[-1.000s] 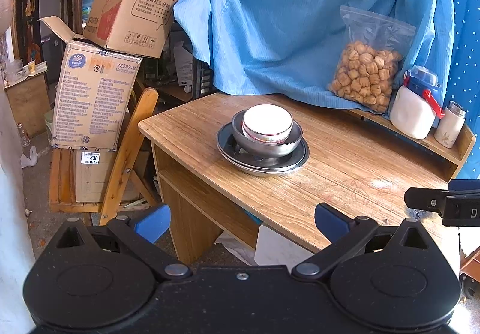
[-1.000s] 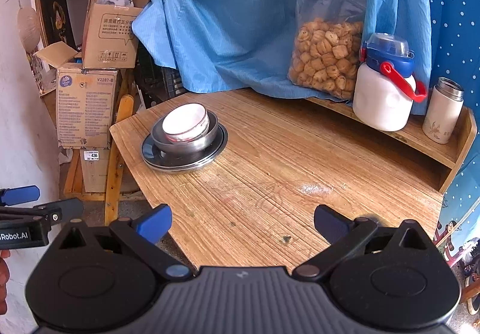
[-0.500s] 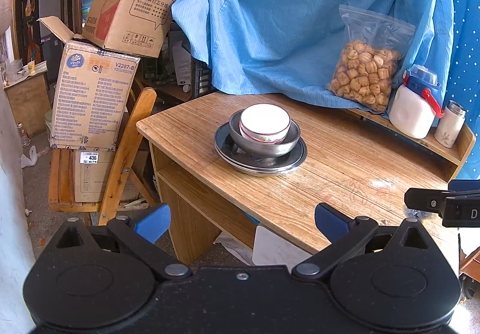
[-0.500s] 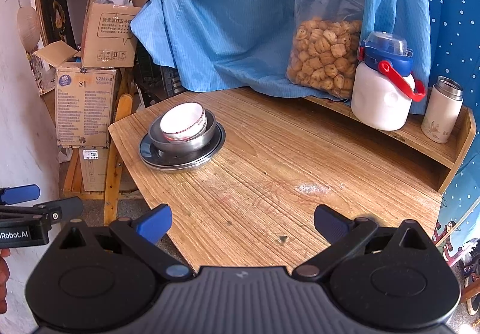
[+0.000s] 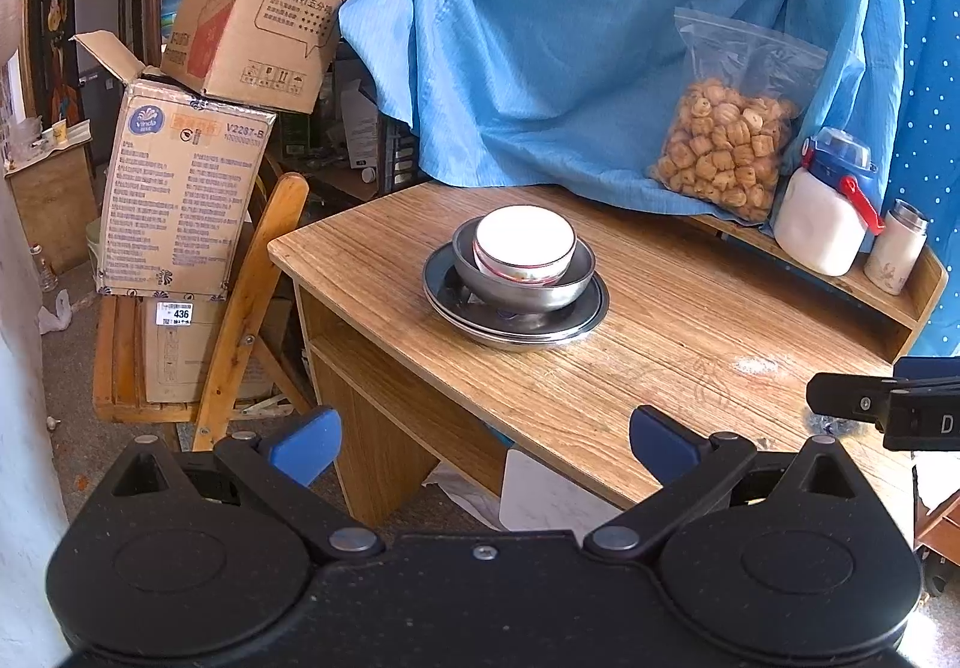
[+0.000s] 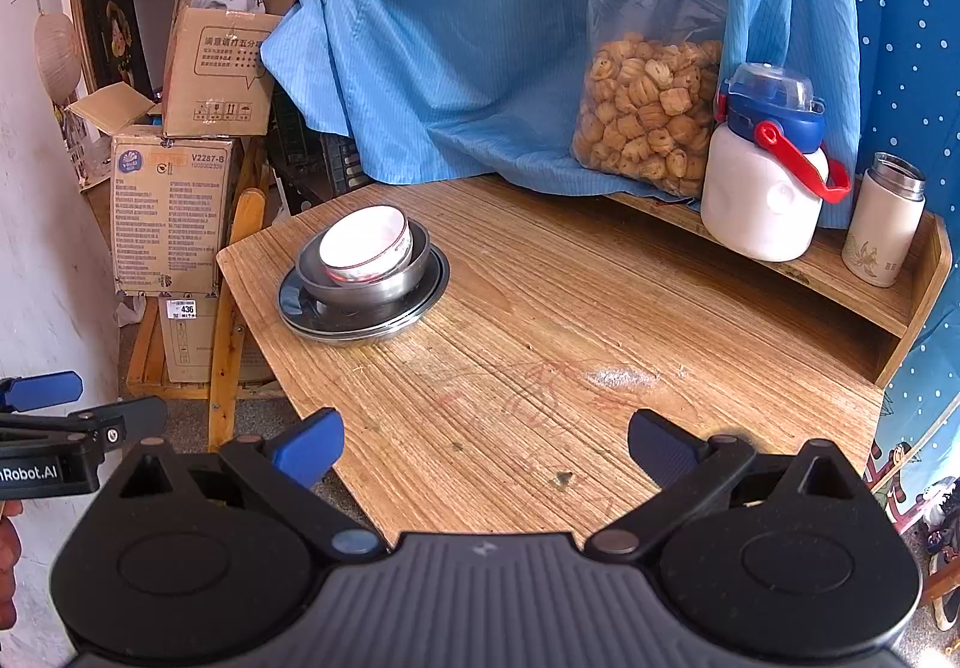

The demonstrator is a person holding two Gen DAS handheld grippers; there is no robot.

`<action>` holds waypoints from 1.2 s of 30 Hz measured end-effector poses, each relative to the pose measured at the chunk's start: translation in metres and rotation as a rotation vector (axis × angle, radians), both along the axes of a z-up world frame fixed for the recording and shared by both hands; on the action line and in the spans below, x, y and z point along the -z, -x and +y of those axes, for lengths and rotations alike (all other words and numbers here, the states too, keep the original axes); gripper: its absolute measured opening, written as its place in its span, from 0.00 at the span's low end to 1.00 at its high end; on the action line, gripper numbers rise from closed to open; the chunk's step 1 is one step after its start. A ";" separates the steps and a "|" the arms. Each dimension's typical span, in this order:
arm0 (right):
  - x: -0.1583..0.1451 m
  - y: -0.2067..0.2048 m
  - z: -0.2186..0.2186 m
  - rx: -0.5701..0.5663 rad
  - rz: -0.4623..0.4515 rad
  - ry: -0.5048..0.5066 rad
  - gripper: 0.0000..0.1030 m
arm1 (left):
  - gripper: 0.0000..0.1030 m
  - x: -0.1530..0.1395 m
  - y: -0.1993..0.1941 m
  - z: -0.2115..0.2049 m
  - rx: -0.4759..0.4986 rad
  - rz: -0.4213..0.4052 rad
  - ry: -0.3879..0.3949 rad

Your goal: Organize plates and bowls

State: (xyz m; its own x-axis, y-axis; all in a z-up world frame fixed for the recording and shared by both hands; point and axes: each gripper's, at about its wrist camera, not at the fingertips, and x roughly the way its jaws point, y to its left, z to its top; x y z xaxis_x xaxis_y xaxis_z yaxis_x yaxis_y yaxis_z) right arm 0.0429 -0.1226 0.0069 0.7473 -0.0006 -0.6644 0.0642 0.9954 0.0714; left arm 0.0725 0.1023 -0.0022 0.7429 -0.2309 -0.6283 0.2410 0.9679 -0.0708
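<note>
Both views have drifted slightly — left gripper (image 5: 483,443) and right gripper (image 6: 486,443) gape empty before the nested steel-and-china stack (image 5: 516,278).

a lived-in home, seemingly a storage corner: a wooden desk (image 6: 540,344) backed by a draped blue cloth (image 6: 480,38), stacked cardboard boxes (image 5: 198,140) (one torn open), a bag of snacks (image 6: 648,110), and a water jug (image 6: 762,176) on the desk's shelf.
</note>
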 end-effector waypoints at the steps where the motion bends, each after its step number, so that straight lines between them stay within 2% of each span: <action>1: 0.000 0.000 0.000 0.000 0.000 0.000 1.00 | 0.99 0.000 0.000 0.000 0.000 0.000 0.000; 36: -0.002 0.002 0.004 -0.015 -0.006 0.005 1.00 | 0.99 0.000 0.006 0.006 -0.019 -0.007 0.006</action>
State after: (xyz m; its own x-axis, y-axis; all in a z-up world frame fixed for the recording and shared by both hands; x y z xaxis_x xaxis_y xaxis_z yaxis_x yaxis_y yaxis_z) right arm 0.0412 -0.1184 0.0092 0.7512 0.0077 -0.6600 0.0486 0.9966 0.0670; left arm 0.0663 0.1083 -0.0021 0.7513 -0.2207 -0.6219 0.2234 0.9718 -0.0750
